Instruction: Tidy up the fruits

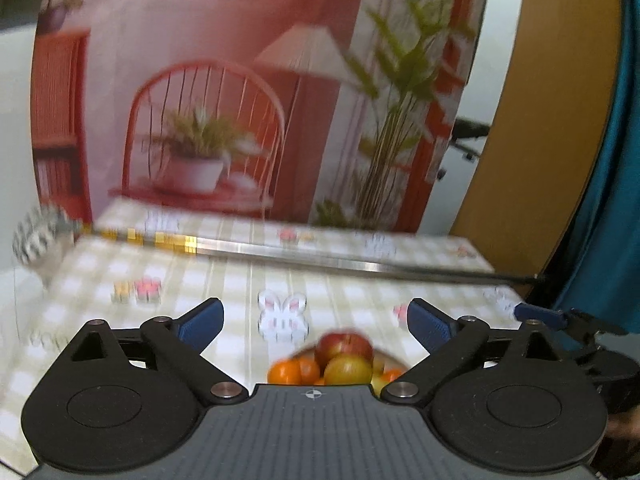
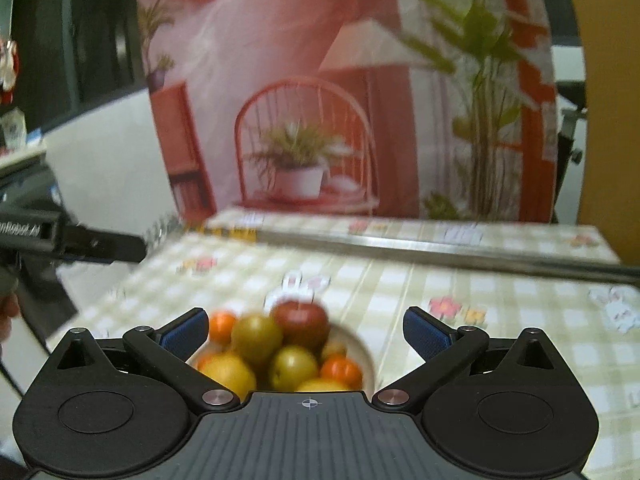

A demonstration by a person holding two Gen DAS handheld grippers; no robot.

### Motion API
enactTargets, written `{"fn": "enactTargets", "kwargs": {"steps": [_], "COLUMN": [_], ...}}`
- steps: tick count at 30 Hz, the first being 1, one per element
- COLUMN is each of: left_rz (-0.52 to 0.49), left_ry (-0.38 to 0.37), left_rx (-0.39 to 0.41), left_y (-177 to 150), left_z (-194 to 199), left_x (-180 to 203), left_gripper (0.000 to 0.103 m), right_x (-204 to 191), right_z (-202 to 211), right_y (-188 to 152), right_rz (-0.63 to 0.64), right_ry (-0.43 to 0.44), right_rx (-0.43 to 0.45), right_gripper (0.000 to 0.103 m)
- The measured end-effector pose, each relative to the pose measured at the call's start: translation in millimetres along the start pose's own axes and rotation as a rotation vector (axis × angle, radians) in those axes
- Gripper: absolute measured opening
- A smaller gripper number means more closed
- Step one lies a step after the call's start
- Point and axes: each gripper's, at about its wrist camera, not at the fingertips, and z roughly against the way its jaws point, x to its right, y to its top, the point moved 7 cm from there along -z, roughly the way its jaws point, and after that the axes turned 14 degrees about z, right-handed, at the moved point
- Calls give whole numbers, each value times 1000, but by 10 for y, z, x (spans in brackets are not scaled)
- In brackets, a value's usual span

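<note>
1. We hold the left gripper (image 1: 316, 320) with its jaws spread wide and nothing between them.
2. The fruit bowl (image 1: 390, 358) sits low between those jaws, a red apple (image 1: 344, 346) on top.
3. Our right gripper (image 2: 306, 330) is equally wide apart and empty, above the same bowl (image 2: 360, 346) on the checked tablecloth (image 2: 500, 320).
4. Oranges (image 2: 340, 370) and yellow-green fruits (image 2: 256, 336) fill it.

So the fruit's all piled in one bowl (image 2: 366, 354) sitting on the worktop (image 2: 500, 320), right in front of both cameras. One apple (image 2: 300, 320) sits at the far side of the heap, an orange (image 2: 222, 326) to its left. Behind the bowl a metal bar (image 2: 440, 250) runs across the worktop, and a backdrop (image 2: 320, 80) stands behind that.
</note>
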Motion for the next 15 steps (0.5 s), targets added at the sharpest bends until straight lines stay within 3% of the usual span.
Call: {"fn": "enactTargets", "kwargs": {"steps": [8,15], "left_rz": [-53,-74], "left_ry": [-43,-41], "left_rx": [151,214], "left_y": [411,533], "left_z": [470,699], "left_x": [395,607], "left_gripper": [103,103], "right_x": [274,339], "right_z": [457,869], "right_y": [652,1081], "right_rz": [-10,14], "right_ry": [-121,-184], "right_rx": [106,194], "right_gripper": [103,103]}}
